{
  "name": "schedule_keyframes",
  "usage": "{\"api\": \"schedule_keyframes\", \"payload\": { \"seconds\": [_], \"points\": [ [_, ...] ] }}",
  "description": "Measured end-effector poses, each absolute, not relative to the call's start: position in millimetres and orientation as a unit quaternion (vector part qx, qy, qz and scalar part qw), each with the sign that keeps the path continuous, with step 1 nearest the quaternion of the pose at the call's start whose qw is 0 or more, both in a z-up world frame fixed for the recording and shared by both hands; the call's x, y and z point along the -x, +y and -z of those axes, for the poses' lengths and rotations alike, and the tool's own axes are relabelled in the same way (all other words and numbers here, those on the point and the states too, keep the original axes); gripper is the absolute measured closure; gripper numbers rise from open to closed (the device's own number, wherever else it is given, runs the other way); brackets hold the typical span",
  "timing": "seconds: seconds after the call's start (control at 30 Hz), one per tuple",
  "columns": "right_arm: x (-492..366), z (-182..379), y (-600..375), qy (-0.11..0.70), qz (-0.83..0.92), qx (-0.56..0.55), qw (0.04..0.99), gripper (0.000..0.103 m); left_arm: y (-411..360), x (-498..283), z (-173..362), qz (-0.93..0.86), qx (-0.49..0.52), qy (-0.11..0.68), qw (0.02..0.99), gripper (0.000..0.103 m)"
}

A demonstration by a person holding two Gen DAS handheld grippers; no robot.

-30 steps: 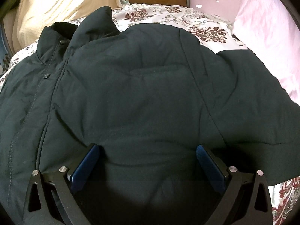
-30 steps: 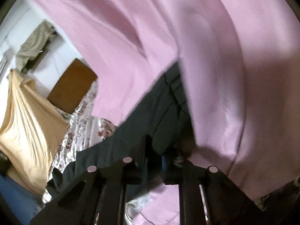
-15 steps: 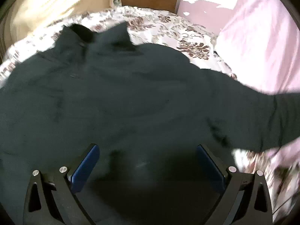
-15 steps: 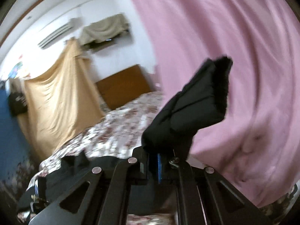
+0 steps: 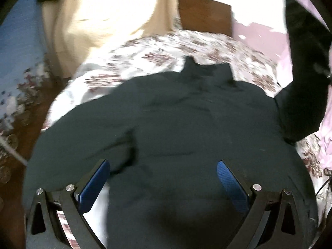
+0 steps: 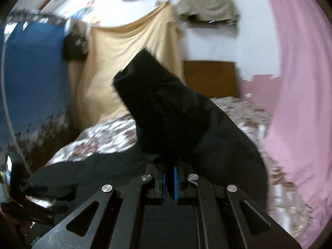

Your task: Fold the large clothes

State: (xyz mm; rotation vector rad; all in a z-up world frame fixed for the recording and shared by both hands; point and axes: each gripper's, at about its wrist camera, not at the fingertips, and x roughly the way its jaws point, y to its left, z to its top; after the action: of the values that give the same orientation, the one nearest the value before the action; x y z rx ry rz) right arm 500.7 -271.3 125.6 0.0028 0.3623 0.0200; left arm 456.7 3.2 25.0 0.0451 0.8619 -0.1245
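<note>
A: Dark jacket [image 5: 186,128] spread flat on the bed [image 5: 145,62], collar [image 5: 207,70] at the far end toward the headboard [image 5: 205,14], hem nearest. Long axis running straight away, near edge to far.

B: And the right sleeve [image 6: 166,108]?

A: Lifted off the bed, pinched near its cuff by the right hand-held gripper [image 6: 170,178], jaws closed tight on the cloth. Seen from the left wrist as a dark strip [image 5: 300,66] rising at the jacket's right shoulder, up against the pink curtain [image 6: 300,83].

B: Left hand-held gripper [image 5: 162,178]?

A: Wide open, holding nothing, hovering low over the hem with the jacket's body directly ahead. Blue pads [image 5: 95,182] apart, dark cloth showing between them.

B: So which way for the sleeve?

A: Inward and leftward, probably: body lying to the left of and below the raised cuff, so across the chest toward the left shoulder. Right side doing the carrying, left nearer the hem and free to pin.

B: Look of the cloth?

A: Black or very dark green, thick, perhaps padded, though motion blur hides the stitching. Left sleeve [image 5: 83,137] lying out toward the bed's left edge, not yet folded in.
</note>
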Motion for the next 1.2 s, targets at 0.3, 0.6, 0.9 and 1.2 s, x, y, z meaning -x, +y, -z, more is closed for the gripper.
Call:
{"api": "schedule_keyframes", "payload": {
  "seconds": [0.3,0.6,0.9,1.2],
  "points": [
    [-548.0,-33.7,-147.5,0.285,-0.077,0.083,0.952,0.097,91.2,-453.7,-3.7,0.002,0.033,0.408,0.912,0.0],
    [-553.1,45.8,-130.8,0.42,-0.147,0.057,0.894,0.061,93.6,-468.8,22.2,0.002,0.076,0.398,0.914,0.0],
    [-500.9,27.6,-251.4,0.368,-0.056,0.035,0.927,0.035,26.1,-506.1,45.5,0.015,0.061,0.404,0.913,0.0],
    [-479.3,90.1,-393.1,0.419,0.1,-0.16,0.888,0.035,4.4,-521.4,90.8,-0.037,-0.004,0.448,0.893,0.0]
  ]
}}
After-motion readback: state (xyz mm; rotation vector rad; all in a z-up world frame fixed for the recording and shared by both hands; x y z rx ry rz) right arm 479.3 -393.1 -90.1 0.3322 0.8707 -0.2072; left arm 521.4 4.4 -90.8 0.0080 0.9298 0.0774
